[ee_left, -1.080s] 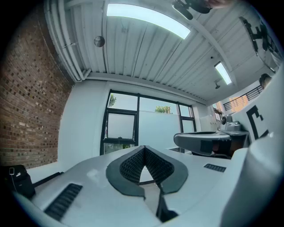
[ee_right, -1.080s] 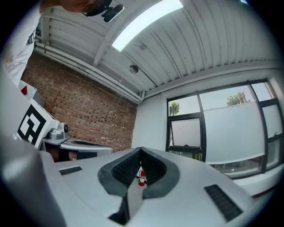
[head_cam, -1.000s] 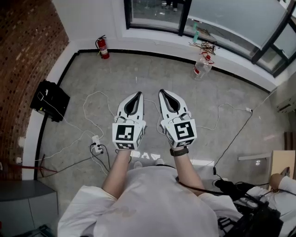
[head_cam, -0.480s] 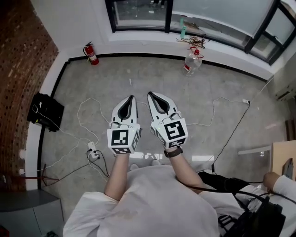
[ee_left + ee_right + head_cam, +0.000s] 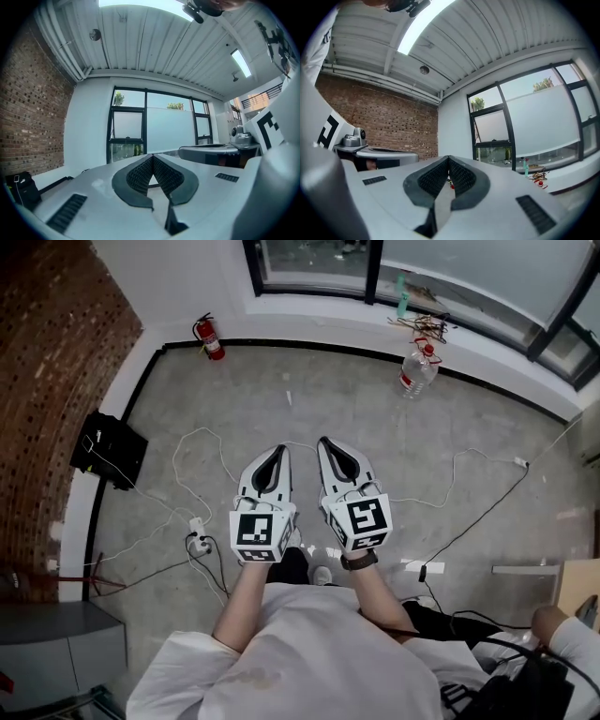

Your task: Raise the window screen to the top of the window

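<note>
The window (image 5: 309, 263) runs along the far wall, beyond a stretch of bare floor. Its pale frosted screen (image 5: 169, 133) covers the wide middle pane in the left gripper view and shows as the screen (image 5: 543, 123) in the right gripper view. My left gripper (image 5: 279, 449) and right gripper (image 5: 324, 441) are held side by side in front of the person's body, pointing level toward the window and well short of it. Both are shut with nothing between the pads: the left gripper (image 5: 151, 156) and right gripper (image 5: 449, 158) each show tips touching.
A fire extinguisher (image 5: 208, 337) stands in the left corner by the brick wall (image 5: 47, 381). A water bottle (image 5: 415, 371) stands below the sill, a green bottle (image 5: 401, 294) and sticks on it. White cables and a power strip (image 5: 195, 536) lie on the floor, a black box (image 5: 108, 448) at left.
Both grippers have sunk slightly and sit lower in the head view, still side by side and shut. The person's leg has come forward beneath them.
</note>
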A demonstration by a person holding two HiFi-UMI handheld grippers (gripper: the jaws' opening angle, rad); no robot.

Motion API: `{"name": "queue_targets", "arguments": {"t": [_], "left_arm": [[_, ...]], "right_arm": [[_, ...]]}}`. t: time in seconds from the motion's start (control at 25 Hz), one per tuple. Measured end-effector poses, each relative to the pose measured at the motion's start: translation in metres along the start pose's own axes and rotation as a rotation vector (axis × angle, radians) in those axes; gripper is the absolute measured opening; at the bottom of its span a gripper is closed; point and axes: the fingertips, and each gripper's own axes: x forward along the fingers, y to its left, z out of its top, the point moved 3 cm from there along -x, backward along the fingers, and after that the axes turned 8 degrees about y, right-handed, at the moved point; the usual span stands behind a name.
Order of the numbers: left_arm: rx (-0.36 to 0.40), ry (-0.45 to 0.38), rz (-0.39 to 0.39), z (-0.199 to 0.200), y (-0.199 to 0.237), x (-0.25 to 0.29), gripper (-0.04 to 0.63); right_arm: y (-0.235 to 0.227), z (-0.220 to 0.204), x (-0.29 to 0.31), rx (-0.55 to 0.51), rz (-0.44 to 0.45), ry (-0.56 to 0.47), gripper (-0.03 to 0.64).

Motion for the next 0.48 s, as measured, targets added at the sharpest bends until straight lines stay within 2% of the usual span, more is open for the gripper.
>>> {"name": "queue_targets", "arguments": {"t": [0.28,0.48], "left_arm": [[-0.003,-0.021,0.001,-0.004,0.048,0.07,0.0],[-0.018,-0.07,0.002,0.023,0.113,0.13,0.0]], "right_arm": [[-0.025,-0.011,0.079,-0.02,-0.002,0.045,0.003],[-0.044,0.023,0.165,-0.055,0.008,0.026,0.003]]}}
